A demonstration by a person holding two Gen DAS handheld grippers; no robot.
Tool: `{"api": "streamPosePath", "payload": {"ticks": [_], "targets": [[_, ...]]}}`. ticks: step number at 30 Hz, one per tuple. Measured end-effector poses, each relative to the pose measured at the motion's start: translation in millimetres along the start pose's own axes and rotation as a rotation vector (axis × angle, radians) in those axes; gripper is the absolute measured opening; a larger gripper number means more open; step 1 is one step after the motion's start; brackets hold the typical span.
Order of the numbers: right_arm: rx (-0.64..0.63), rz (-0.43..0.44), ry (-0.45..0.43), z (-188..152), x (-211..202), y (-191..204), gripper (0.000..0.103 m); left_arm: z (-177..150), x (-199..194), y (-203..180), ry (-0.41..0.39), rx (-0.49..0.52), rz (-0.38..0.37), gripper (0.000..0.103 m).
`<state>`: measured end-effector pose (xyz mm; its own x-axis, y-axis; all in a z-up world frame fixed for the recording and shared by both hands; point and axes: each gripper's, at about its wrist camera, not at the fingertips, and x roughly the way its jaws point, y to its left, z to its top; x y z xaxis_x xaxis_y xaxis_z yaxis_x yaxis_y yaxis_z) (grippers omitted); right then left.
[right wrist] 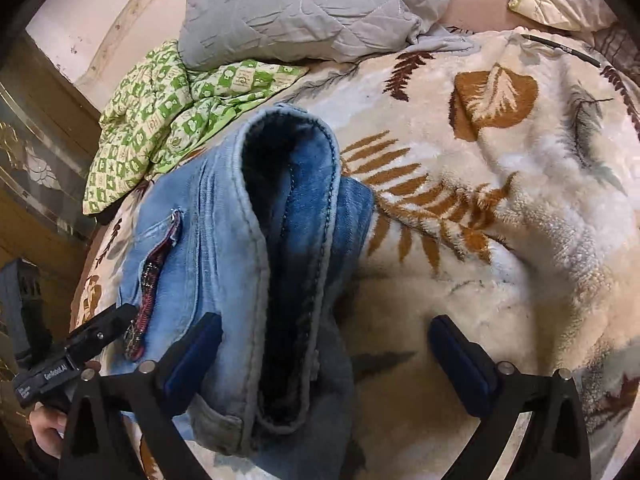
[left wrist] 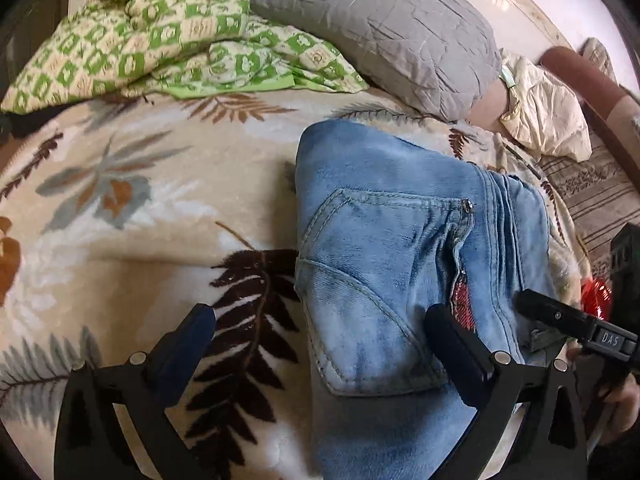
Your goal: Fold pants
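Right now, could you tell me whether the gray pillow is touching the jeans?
Apart. In the left wrist view, a strip of leaf-print blanket shows between the gray pillow and the jeans.

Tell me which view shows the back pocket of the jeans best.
The left wrist view. There the back pocket faces the camera, with its stitched outline and rivet plain on the jeans. The right wrist view shows mostly the open waistband and only the pocket's torn edge.

Light-blue jeans [left wrist: 384, 248]; leaf-patterned cream blanket [left wrist: 132, 216]
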<state>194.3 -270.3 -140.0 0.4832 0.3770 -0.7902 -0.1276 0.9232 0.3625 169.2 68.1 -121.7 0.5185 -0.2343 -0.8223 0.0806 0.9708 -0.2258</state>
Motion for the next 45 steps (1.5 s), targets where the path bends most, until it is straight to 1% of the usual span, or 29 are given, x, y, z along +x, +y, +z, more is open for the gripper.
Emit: {"api": "streamPosePath", "payload": {"ticks": [2, 5, 10, 12, 16, 17, 18, 20, 23, 25, 26, 28, 30, 31, 33, 36, 40, 45], "targets": [[-0.011, -0.019, -0.006, 1, -3, 2, 0.103, 2, -1, -2, -0.005, 0.003, 0.017, 0.103], [-0.034, -0.051, -0.034, 4, -12, 11, 0.103, 4, -10, -6, -0.041, 0.013, 0.056, 0.103], [-0.111, -0.195, -0.145, 5, -44, 27, 0.103, 5, -36, -15, -0.140, 0.032, 0.136, 0.103], [-0.132, -0.259, -0.193, 4, -58, 33, 0.103, 3, -47, -19, -0.174, 0.042, 0.189, 0.103], [-0.146, -0.372, -0.267, -9, -84, 46, 0.103, -15, -62, -29, -0.209, 0.054, 0.358, 0.103], [-0.155, -0.406, -0.289, -18, -92, 52, 0.103, -23, -66, -32, -0.224, 0.055, 0.368, 0.103], [-0.156, -0.415, -0.304, -25, -97, 56, 0.103, -29, -71, -36, -0.231, 0.055, 0.363, 0.103], [-0.153, -0.414, -0.328, -41, -110, 63, 0.103, -40, -84, -46, -0.233, 0.062, 0.326, 0.103], [-0.196, -0.416, -0.354, -61, -136, 80, 0.103, -49, -123, -64, -0.306, 0.081, 0.288, 0.103], [-0.218, -0.423, -0.387, -71, -162, 93, 0.103, -55, -158, -75, -0.371, 0.078, 0.240, 0.103], [-0.224, -0.420, -0.408, -75, -175, 98, 0.103, -56, -170, -81, -0.391, 0.074, 0.224, 0.103], [-0.224, -0.417, -0.446, -85, -196, 106, 0.103, -60, -191, -88, -0.422, 0.062, 0.198, 0.103], [-0.198, -0.403, -0.472, -96, -216, 109, 0.103, -68, -204, -92, -0.429, 0.048, 0.168, 0.103], [-0.183, -0.394, -0.476, -100, -221, 108, 0.103, -74, -206, -94, -0.423, 0.048, 0.158, 0.103], [-0.147, -0.396, -0.478, -112, -228, 103, 0.103, -84, -203, -96, -0.393, 0.046, 0.170, 0.103], [-0.127, -0.406, -0.440, -130, -225, 98, 0.103, -98, -195, -97, -0.356, 0.055, 0.176, 0.103], [-0.155, -0.413, -0.402, -139, -217, 98, 0.103, -103, -195, -99, -0.353, 0.068, 0.211, 0.103], [-0.182, -0.414, -0.410, -143, -217, 102, 0.103, -104, -197, -98, -0.358, 0.049, 0.215, 0.103]]}}
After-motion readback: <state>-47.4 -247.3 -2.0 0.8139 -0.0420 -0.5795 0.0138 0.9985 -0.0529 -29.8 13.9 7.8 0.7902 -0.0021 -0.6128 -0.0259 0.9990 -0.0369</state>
